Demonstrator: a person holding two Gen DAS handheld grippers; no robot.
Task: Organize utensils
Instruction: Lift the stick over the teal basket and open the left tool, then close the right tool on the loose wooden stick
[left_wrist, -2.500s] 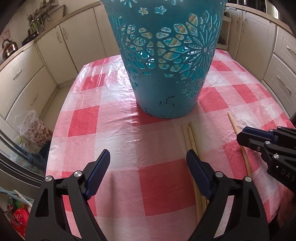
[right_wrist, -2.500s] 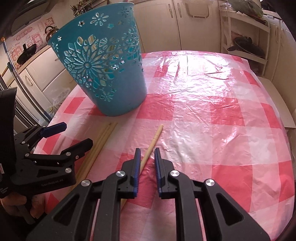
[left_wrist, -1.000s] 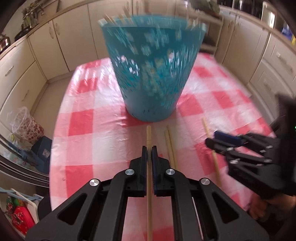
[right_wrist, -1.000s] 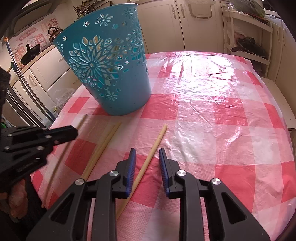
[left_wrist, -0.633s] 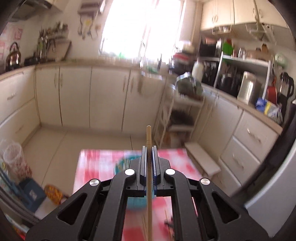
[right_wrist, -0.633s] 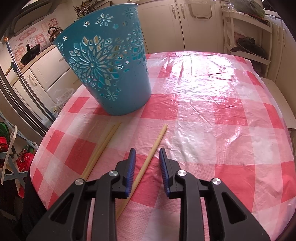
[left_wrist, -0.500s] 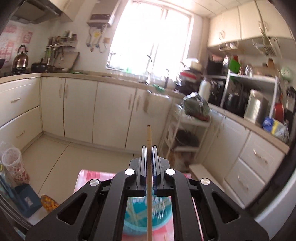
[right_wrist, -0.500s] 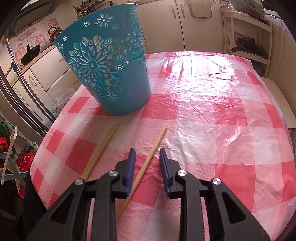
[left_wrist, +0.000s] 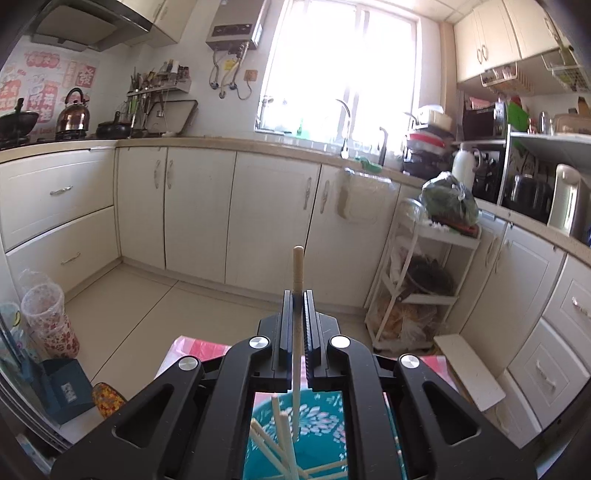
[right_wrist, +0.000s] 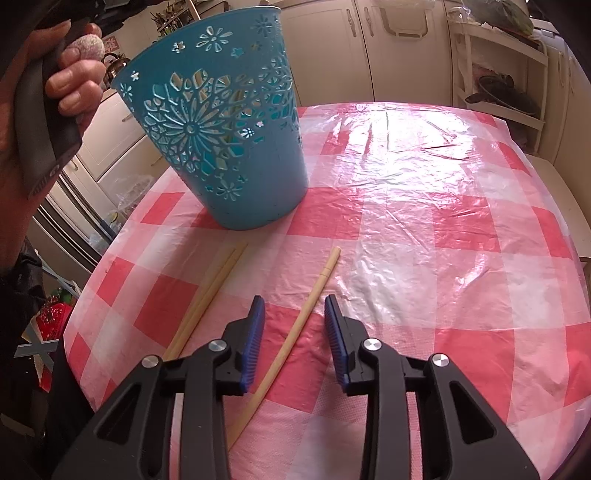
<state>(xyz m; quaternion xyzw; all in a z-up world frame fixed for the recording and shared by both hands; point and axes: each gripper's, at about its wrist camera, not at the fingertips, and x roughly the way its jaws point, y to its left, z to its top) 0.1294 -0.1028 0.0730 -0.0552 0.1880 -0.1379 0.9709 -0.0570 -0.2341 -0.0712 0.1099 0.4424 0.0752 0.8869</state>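
Note:
My left gripper (left_wrist: 298, 295) is shut on a wooden chopstick (left_wrist: 297, 273) that pokes out past its tips. It hangs above the teal cut-out basket (left_wrist: 321, 424), where several chopsticks (left_wrist: 280, 439) lie inside. In the right wrist view the basket (right_wrist: 229, 125) stands on the checked tablecloth (right_wrist: 424, 221). My right gripper (right_wrist: 294, 306) hovers low over a single chopstick (right_wrist: 306, 314); its jaws are opening and the pads do not touch the stick between them. A pair of chopsticks (right_wrist: 210, 291) lies to its left.
A hand (right_wrist: 70, 81) holding the left gripper's handle shows at the upper left of the right wrist view. Cream kitchen cabinets (left_wrist: 199, 214) and a white shelf rack (left_wrist: 424, 280) surround the table. The table's near left edge (right_wrist: 79, 332) drops off close to the chopstick pair.
My left gripper lifted its chopstick off the cloth and swung up over the basket. The right gripper stayed in place and its jaws widened around the single chopstick.

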